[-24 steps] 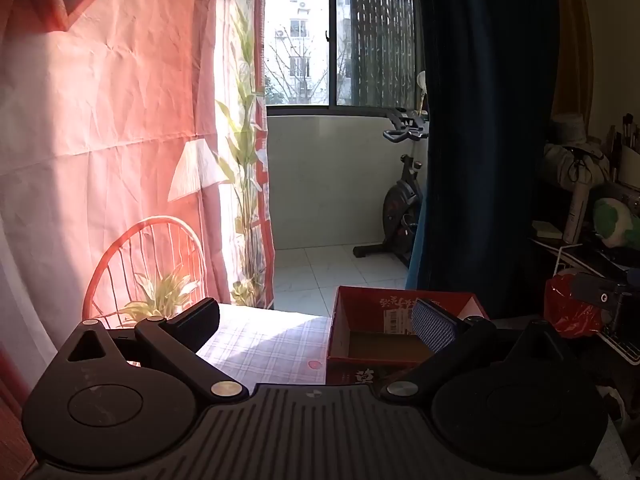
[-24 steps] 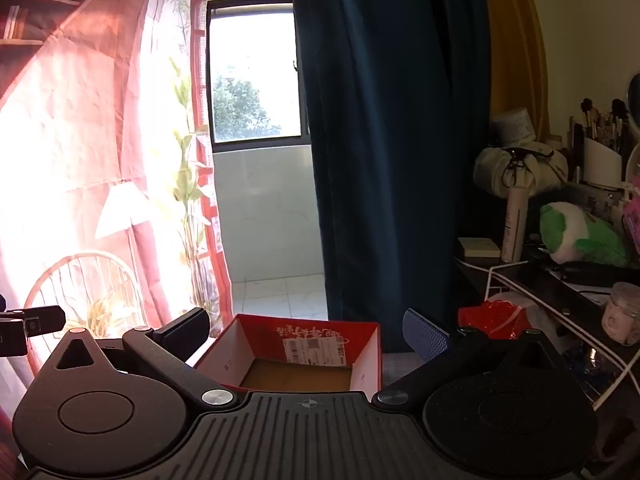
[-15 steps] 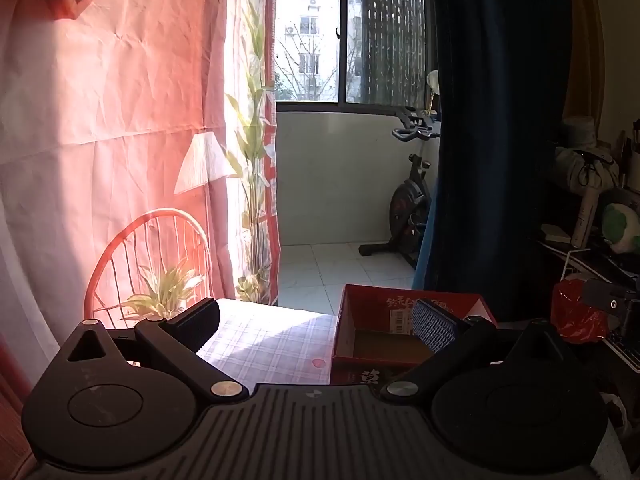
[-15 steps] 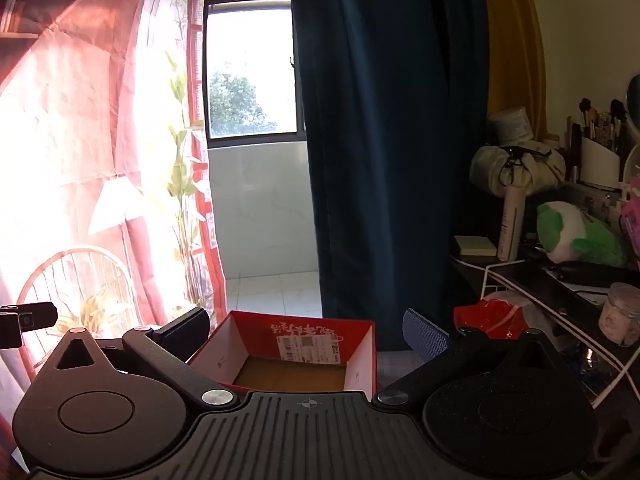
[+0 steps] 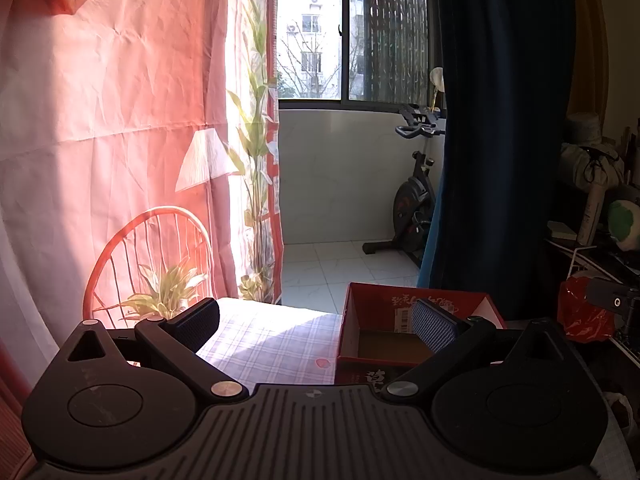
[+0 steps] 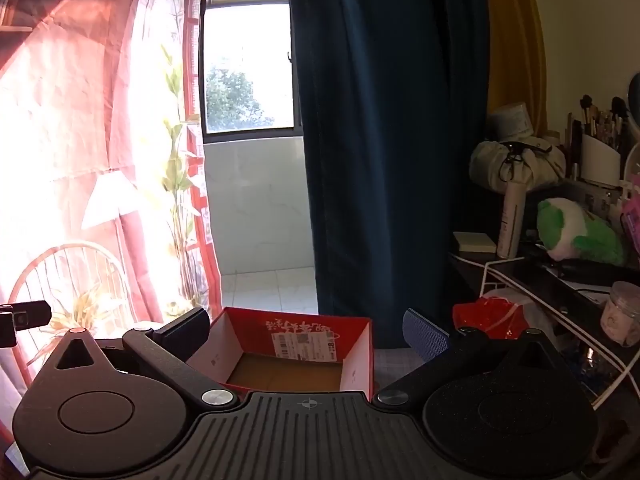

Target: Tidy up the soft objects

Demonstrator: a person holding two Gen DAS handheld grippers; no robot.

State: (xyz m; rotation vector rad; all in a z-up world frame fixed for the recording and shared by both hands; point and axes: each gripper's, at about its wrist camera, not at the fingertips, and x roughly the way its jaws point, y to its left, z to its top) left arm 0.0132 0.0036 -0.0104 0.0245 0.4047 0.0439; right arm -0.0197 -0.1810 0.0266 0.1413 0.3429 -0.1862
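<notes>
Both grippers hang over the tabletop (image 5: pixel 276 344) with their fingers spread as wide as they go and nothing between them. The left gripper (image 5: pixel 316 320) faces a sunlit patch of checked cloth, and the red box (image 5: pixel 416 312) sits off toward its right finger, whose blue pad overlaps the box's near corner in that view. The right gripper (image 6: pixel 306 328) is lined up far better: the red box (image 6: pixel 288 344) lies straight ahead, framed between its two fingers, open side up and empty as far as I can see, its longer side running across the view. No soft thing lies on the cloth or in the box. The only one I can make out is a green and white plush toy (image 6: pixel 576 232) on the cluttered shelf off to the right, well apart from both grippers, and the right one looks nearer to it, so I would expect that hand to fetch it.
</notes>
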